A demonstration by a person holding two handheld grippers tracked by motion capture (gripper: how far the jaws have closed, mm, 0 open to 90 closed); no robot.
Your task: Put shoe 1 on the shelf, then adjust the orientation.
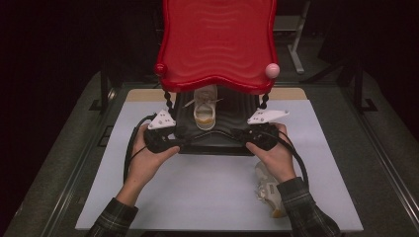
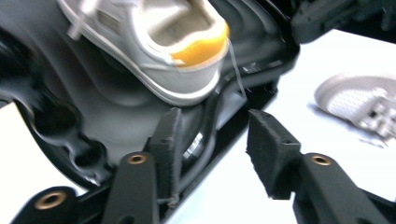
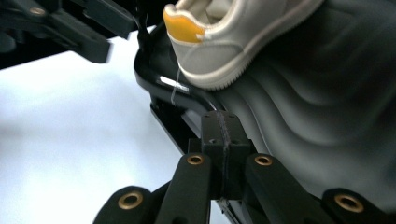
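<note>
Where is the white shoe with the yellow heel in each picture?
High view: the white sneaker with the yellow heel patch sits centre, on the black wavy shelf under the red top shelf, heel toward the person.
Left gripper view: top centre, above the open left tool.
Right gripper view: top centre, above the shut right tool.
Shared landmark: the black shelf's glossy front rim below the heel.

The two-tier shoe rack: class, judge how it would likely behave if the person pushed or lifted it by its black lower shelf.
The shoe rack looks rigid moulded plastic, probably light. Its red top shelf rides on thin posts, so it may wobble. The sneaker lies loose and could slide.
</note>
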